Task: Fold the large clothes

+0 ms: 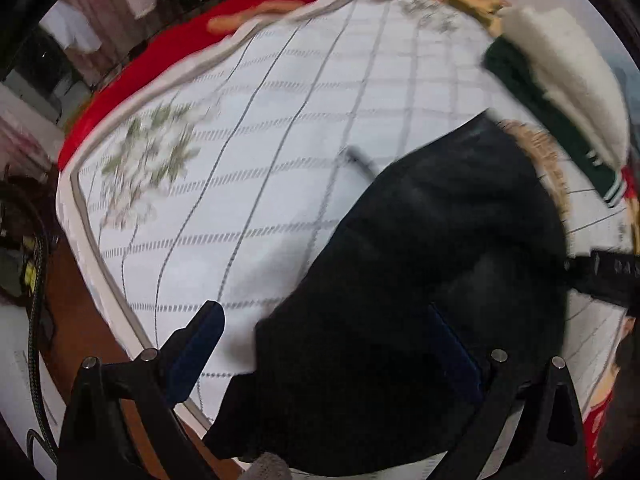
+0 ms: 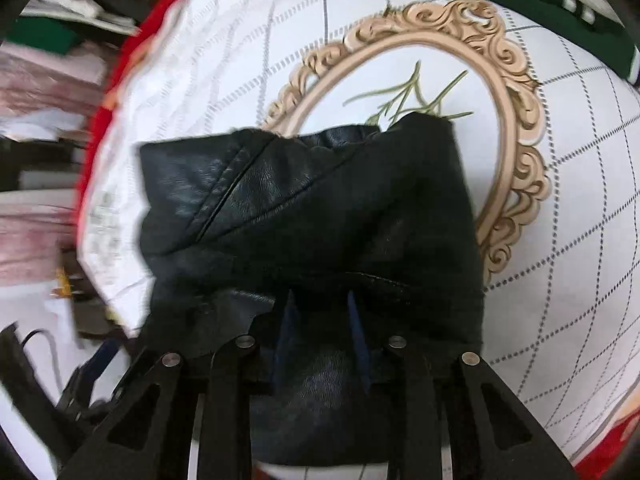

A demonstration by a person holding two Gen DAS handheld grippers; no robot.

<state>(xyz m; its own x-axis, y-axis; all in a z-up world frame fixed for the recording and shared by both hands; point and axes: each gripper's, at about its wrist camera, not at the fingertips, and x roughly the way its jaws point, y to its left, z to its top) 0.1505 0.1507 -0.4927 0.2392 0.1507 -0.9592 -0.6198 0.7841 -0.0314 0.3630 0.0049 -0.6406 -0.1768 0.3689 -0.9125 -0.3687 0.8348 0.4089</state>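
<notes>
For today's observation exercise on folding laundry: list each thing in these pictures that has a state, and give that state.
Black leather garment: folded into a bundle, lying on the cloth.
Right gripper: jaws shut on the garment's near edge.
Left gripper: jaws open, holding nothing.
White grid-patterned cloth: spread flat.
Green and white clothes: piled aside.

No text, label, brand, number or sign is showing legibly in either view. In the left wrist view, a black strap point(image 1: 608, 272) at the right edge is carrying a few pale marks that may be letters, but they are too blurred and cut off to read. In the right wrist view, faint grey smudges are sitting on the white checked cover point(image 2: 105, 216) near its left edge, and these are too smeared to make out as writing. The black leather garment point(image 2: 312, 216) is showing no visible tag or lettering.
</notes>
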